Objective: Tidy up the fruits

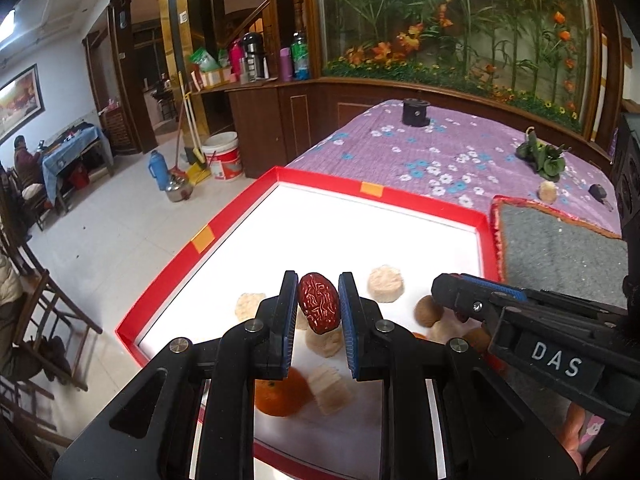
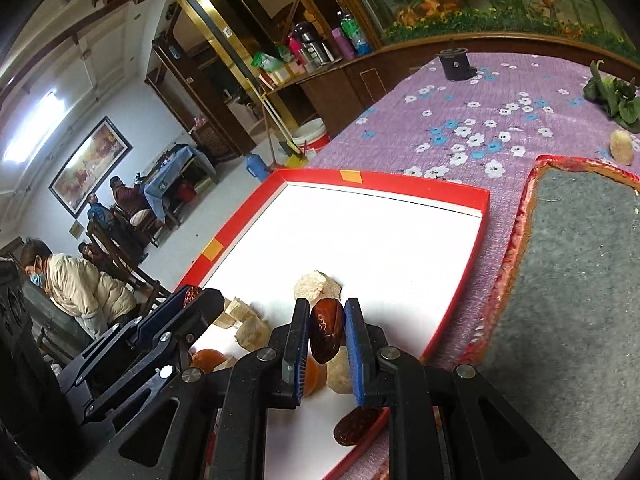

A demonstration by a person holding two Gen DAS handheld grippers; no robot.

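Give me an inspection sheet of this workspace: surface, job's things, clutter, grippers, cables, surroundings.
Surface: table under a purple floral cloth; on it a red-rimmed white tray and a grey mat.
Job's things: two red dates, each held in a gripper; a third date lies at the tray's near edge; an orange, a brown nut and pale chunks lie in the tray.
Clutter: black cylinder, leafy greens, one pale chunk on the cloth.
Grippers: left hand-held gripper shut on a date; right hand-held gripper shut on a darker date.
Cables: nothing seen.
Surroundings: wooden cabinets, flower mural, bucket and people seated beyond.
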